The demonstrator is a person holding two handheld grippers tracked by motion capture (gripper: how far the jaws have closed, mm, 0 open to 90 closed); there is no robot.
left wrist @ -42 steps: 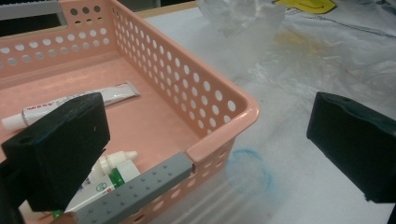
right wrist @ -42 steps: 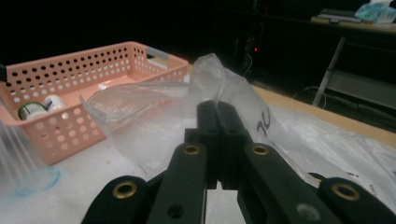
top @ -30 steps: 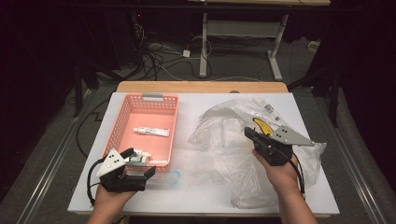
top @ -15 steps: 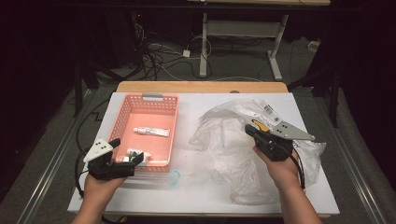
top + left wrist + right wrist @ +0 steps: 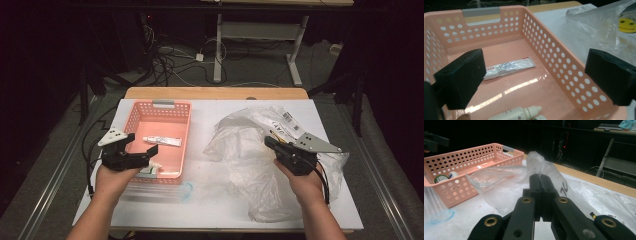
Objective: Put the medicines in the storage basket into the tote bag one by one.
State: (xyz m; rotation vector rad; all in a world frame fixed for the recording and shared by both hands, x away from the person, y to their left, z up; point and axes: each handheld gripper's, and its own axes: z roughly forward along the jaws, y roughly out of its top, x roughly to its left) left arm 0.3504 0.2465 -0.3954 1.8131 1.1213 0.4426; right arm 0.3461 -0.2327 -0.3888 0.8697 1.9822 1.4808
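We see a crumpled clear plastic bag (image 5: pixel 250 150) pinched in our right tool (image 5: pixel 272 143), our left tool (image 5: pixel 141 150) spread apart over the pink basket (image 5: pixel 186 131) holding a tube (image 5: pixel 162 141).

One pink basket (image 5: pixel 161 107) on the table. In the basket: one tube (image 5: pixel 509 67) and two small white bottles (image 5: pixel 517 113) at its near end. Right of the basket: one clear plastic bag (image 5: pixel 240 145). Just in front of the basket: one clear lid (image 5: pixel 160 191).
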